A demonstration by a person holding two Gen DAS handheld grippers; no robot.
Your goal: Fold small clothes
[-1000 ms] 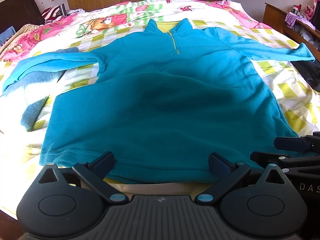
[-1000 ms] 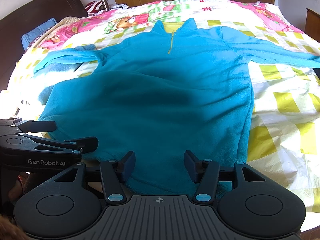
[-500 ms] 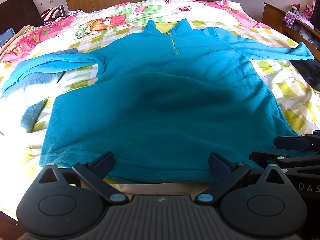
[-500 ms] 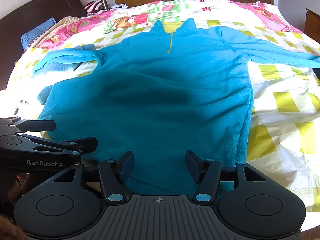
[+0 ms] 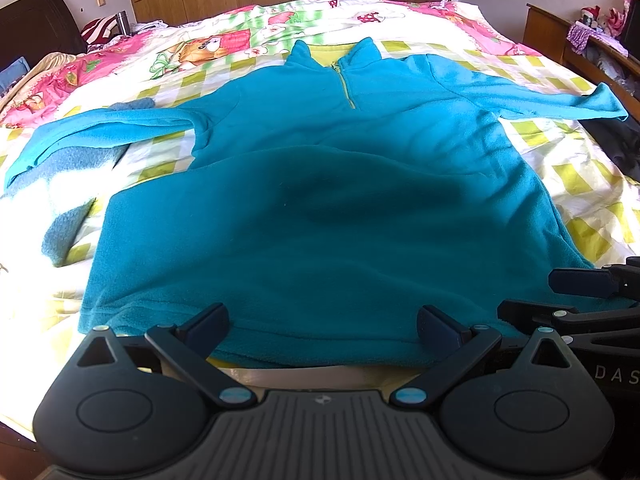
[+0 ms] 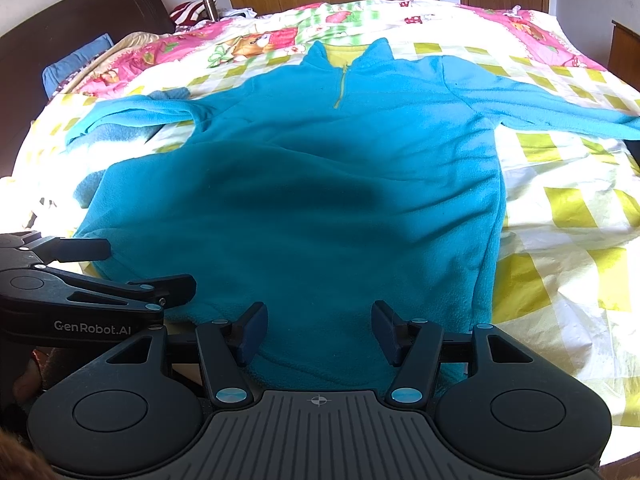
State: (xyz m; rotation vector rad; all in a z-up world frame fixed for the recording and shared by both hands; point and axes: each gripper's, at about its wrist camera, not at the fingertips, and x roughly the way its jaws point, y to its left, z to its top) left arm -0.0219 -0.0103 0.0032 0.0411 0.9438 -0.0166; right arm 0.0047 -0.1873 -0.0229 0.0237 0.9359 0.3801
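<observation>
At the bed's [image 5: 580, 168] near edge, teal fleece pullover [image 5: 320, 208] lies flat, sleeves spread; left hand-held gripper [image 5: 322, 322] and right hand-held gripper [image 6: 319, 328] both wide over its hem, the right one's jaws just opened further, gripping nothing.

Fleece top [image 5: 320, 208]: near hem hidden behind left gripper [image 5: 322, 328] body in left wrist view, behind right gripper [image 6: 318, 330] body in right wrist view. Right sleeve [image 6: 560, 108] cuff cut off by right frame edge, right wrist view. Grey-blue cloth [image 5: 68, 160] mostly covered by left sleeve [image 5: 100, 128]; type unclear. Shelf clutter [image 5: 596, 24] too small to identify.
</observation>
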